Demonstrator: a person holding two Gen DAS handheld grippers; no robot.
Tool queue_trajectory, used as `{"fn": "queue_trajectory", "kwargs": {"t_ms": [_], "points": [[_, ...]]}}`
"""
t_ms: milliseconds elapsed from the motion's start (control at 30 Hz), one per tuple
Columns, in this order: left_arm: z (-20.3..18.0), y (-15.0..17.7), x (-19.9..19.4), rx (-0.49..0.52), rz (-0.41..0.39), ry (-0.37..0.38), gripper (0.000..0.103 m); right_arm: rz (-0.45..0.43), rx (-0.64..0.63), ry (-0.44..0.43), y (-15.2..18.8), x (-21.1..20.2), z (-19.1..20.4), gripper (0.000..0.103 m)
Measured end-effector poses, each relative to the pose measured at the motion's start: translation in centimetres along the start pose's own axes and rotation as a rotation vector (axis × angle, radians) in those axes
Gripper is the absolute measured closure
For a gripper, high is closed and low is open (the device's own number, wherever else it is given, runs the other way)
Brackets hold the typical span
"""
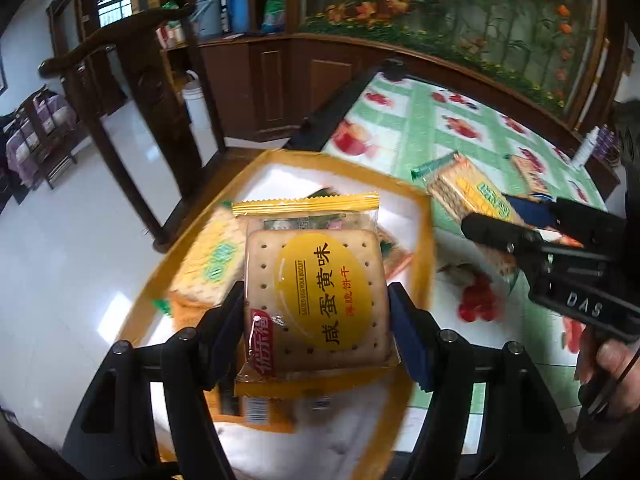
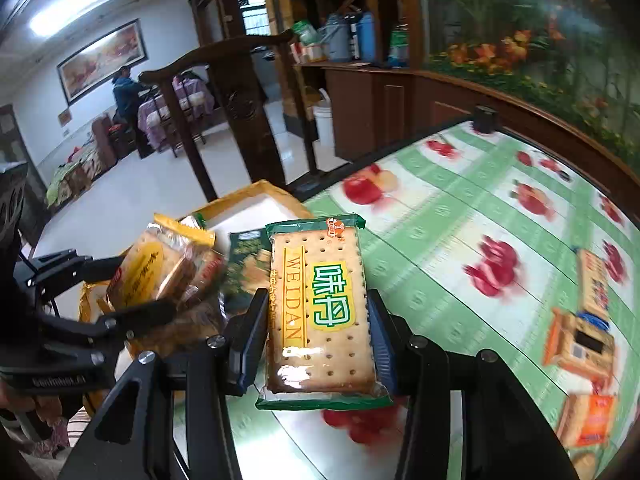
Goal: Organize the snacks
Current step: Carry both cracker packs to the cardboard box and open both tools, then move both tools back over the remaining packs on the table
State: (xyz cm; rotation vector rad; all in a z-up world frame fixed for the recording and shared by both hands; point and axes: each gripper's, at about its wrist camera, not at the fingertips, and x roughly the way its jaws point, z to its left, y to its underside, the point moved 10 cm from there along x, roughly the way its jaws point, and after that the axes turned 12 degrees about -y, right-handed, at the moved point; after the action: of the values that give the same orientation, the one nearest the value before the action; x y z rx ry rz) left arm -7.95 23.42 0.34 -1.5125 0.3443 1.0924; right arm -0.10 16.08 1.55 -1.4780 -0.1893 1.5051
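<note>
Left gripper (image 1: 316, 312): jaws clamped on a yellow biscuit pack (image 1: 316, 292), blue pads pressing both side edges. Pack is face-up to the camera, held in the air above the yellow tray (image 1: 424, 216).

Right gripper (image 2: 318, 340): jaws clamped on a green biscuit pack (image 2: 320, 304), long sides between the pads, "WEIDAN" print readable. It hangs over the table (image 2: 460, 216), just right of the tray's edge.

Cross-check: the left wrist view shows the right gripper at the right edge, green pack sticking out of its jaws, a hand (image 1: 604, 364) on its grip. The right wrist view shows the left gripper at the left edge with the yellow pack over the tray.

Tray: yellow rim, white floor, sits at the table's near-left corner. Inside it, a green-label biscuit pack (image 1: 212, 264) lies flat at the left; more packs sit partly hidden under the held one, too blurred to count.

Table: green-and-white cloth with red fruit print. On it to the right, well apart from the tray, orange snack packs (image 2: 580, 340) lie loose; blurred, count unclear.

Beyond: dark wooden chair (image 2: 224, 92) beside the tray corner, white tiled floor (image 1: 80, 220), wooden cabinet (image 1: 272, 80) along a flower-print wall. A person (image 2: 126, 90) stands at a far table in the back room.
</note>
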Motion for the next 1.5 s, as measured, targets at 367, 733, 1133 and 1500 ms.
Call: {"fn": "queue_trajectory", "kwargs": {"t_ms": [367, 733, 1133, 1500], "points": [[2.6, 0.6, 1.8, -0.037, 0.019, -0.031, 0.033, 0.084, -0.007, -0.069, -1.0, 6.8, 2.5, 0.056], [3.6, 0.8, 2.6, -0.039, -0.005, -0.084, 0.032, 0.120, -0.027, -0.056, -0.3, 8.5, 4.0, 0.049], [3.5, 0.3, 1.0, -0.075, -0.042, -0.092, 0.016, 0.007, -0.047, -0.019, -1.4, 3.8, 4.4, 0.025], [-2.7, -1.1, -3.0, -0.010, -0.147, -0.027, 0.005, -0.102, 0.012, 0.125, -0.5, -4.3, -0.9, 0.022]]}}
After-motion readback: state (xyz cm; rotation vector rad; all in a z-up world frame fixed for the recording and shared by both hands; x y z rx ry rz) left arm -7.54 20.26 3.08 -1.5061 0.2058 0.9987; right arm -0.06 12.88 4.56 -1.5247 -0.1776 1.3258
